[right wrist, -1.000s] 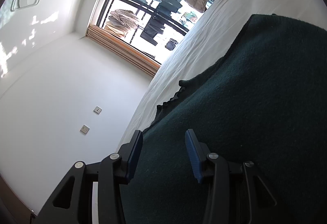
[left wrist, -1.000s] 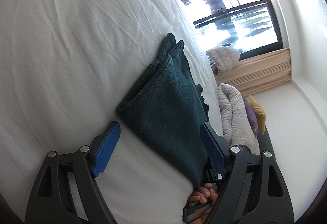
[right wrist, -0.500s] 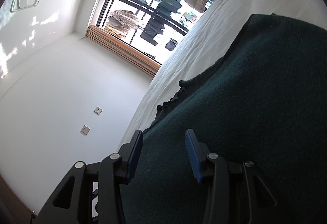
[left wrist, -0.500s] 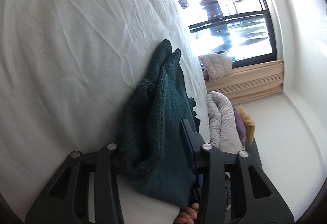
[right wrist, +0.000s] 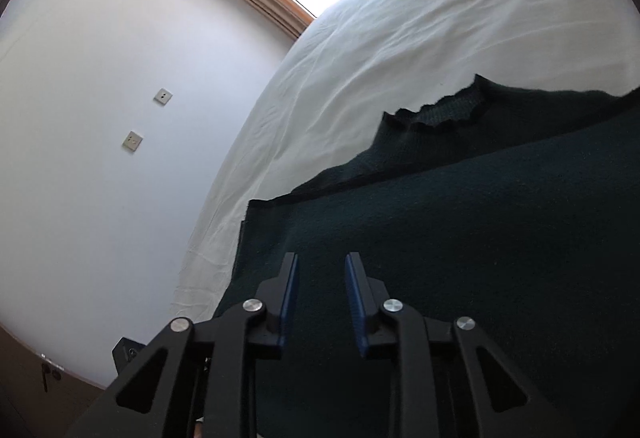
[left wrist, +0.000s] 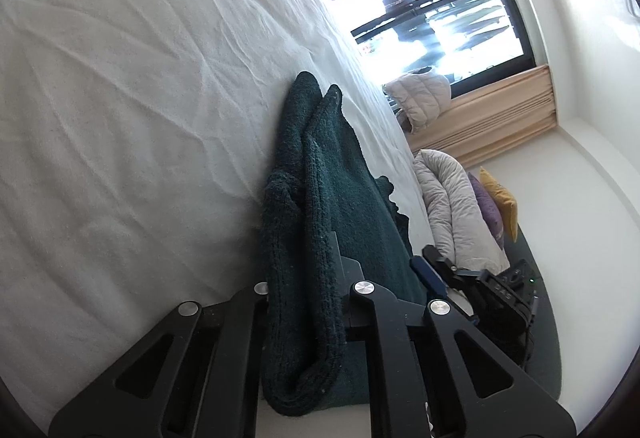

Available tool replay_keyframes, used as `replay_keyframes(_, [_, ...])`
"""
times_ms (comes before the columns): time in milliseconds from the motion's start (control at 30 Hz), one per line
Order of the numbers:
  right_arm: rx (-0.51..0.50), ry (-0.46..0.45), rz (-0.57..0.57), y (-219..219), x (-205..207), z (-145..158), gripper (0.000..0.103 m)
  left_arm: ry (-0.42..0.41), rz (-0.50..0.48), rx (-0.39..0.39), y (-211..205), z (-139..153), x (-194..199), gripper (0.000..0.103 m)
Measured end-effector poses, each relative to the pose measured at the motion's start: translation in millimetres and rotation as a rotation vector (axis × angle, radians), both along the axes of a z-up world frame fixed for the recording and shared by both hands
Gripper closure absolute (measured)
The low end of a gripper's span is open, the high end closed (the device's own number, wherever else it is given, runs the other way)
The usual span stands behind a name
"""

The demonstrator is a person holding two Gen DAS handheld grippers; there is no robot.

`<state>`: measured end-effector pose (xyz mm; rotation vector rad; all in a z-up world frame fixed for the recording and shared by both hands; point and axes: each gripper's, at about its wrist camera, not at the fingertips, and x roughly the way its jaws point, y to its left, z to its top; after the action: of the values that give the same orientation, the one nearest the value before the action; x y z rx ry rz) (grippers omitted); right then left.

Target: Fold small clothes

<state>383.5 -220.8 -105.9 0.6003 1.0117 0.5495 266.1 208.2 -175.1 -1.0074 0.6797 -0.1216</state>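
Lying across a wide white bed sheet (left wrist: 132, 86), a dark green knitted garment (left wrist: 320, 174), with its long axis running from the near bed edge away toward the bright window (left wrist: 432, 10) in the left wrist view, and with its two rounded ends pointing that way. Appearing in the right wrist view as a broad flat layer with a frilled edge showing beyond it, near the bed side by the white wall (right wrist: 100, 118). Probably being in the middle of a fold: one thick bunched edge being gathered up while the rest is resting flat. Clamping on this bunched edge, the left gripper (left wrist: 308, 290), jaws drawn close with the thick knit filling the gap between them. Hovering over or resting on the flat part, the right gripper (right wrist: 320, 298), jaws parted by a narrow gap and, as far as visible, holding nothing; not possible to tell if the blue pads (right wrist: 354, 302) are touching the cloth. Calling next, by judgement, for carrying the gripped edge across the flat part along the short direction, keeping the layers together, while pinning the flat part so it is not sliding on the sheet. Lying farther off, a pale quilted duvet (left wrist: 452, 206) and small pillows (left wrist: 496, 198).
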Motion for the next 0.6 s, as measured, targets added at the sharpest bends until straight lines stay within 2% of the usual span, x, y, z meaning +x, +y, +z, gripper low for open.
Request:
replay_keyframes(67, [-0.006, 0.061, -0.037, -5.0, 3.4, -20.0, 0.089, -0.01, -0.008, 0.025, -2.8, 3.7, 1.6, 0.095])
replay_keyframes(100, [-0.013, 0.073, -0.056, -6.5, 3.6, -27.4, 0.103, -0.019, -0.014, 0.047, -5.4, 7.1, 1.9, 0.095])
replay_keyframes(200, [0.032, 0.051, -0.076, -10.6, 0.5, -38.6, 0.103, -0.048, -0.033, 0.119, -13.2, 20.9, 3.3, 0.095])
replay_keyframes(333, [-0.011, -0.009, -0.06, 0.8, -3.9, -36.3, 0.103, -0.09, -0.061, 0.215, -26.6, 42.6, 4.6, 0.095])
replay_keyframes(400, [-0.01, 0.007, -0.048, 2.7, -1.8, -31.0, 0.103, -0.113, -0.082, 0.271, -36.5, 56.0, 5.3, 0.095])
replay_keyframes(433, [0.006, 0.019, -0.047, 2.6, -1.1, -25.0, 0.098, -0.127, -0.095, 0.307, -42.4, 62.4, 6.3, 0.095])
replay_keyframes(467, [0.04, 0.018, -0.038, 0.8, -0.4, -17.9, 0.076, -0.142, -0.108, 0.342, -48.6, 71.6, 3.5, 0.095])
replay_keyframes(500, [0.069, 0.005, -0.028, 2.2, 0.9, -9.0, 0.045, -0.156, -0.121, 0.378, -56.2, 79.0, 5.2, 0.095])
replay_keyframes(533, [0.092, -0.011, -0.011, 5.5, 3.3, 0.0, 0.028, -0.164, -0.133, 0.405, -62.6, 83.3, 5.4, 0.095])
replay_keyframes(600, [0.152, 0.009, 0.08, 18.2, 14.1, 8.6, 0.026, -0.182, -0.162, 0.456, -80.0, 90.9, 8.3, 0.095])
